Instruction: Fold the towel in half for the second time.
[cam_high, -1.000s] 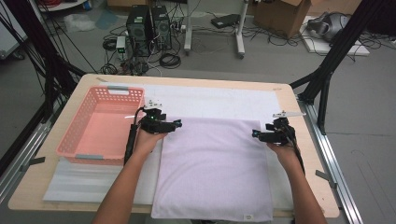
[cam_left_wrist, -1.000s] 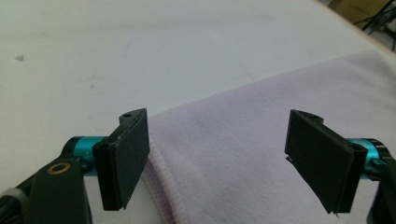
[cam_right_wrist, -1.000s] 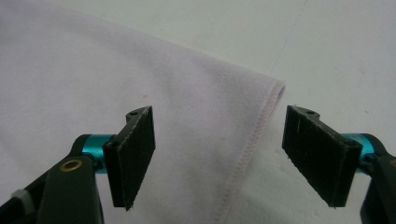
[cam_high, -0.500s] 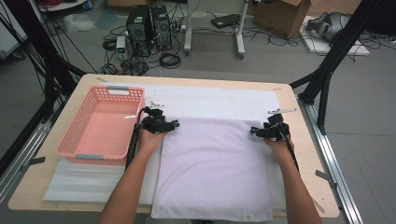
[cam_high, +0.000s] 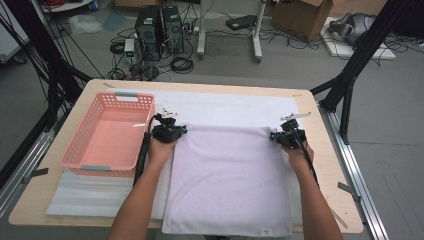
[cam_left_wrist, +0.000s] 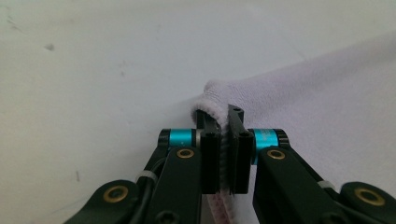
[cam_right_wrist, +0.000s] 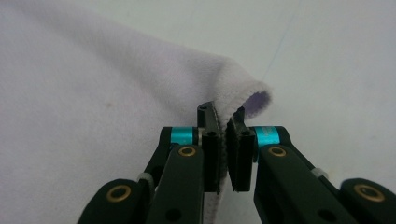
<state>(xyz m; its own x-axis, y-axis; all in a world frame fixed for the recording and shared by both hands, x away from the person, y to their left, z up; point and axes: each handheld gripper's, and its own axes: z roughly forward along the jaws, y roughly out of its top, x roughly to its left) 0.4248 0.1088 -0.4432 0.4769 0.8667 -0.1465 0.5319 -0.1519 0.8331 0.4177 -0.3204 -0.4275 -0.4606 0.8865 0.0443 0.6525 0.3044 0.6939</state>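
Observation:
A pale lilac towel (cam_high: 230, 180) lies flat on the white mat (cam_high: 225, 107), reaching to the table's near edge. My left gripper (cam_high: 172, 131) is shut on the towel's far left corner (cam_left_wrist: 215, 95), with the cloth pinched between its black jaws. At the far right corner (cam_right_wrist: 243, 91), my right gripper (cam_high: 280, 135) is shut on the folded hem. In the left gripper view the gripper (cam_left_wrist: 226, 122) has cloth running down between its jaws. The right gripper (cam_right_wrist: 223, 122) grips the corner in the same way.
A pink plastic basket (cam_high: 82, 160) stands left of the towel, close to my left hand. A clear plastic sheet (cam_high: 95, 192) lies in front of it. Bare wooden table (cam_high: 330, 165) shows along the right side. Computers and cables sit on the floor beyond.
Both grippers have moved away from the person toward the far side of the table, pulling the towel's far edge with them and stretching the cloth flatter.

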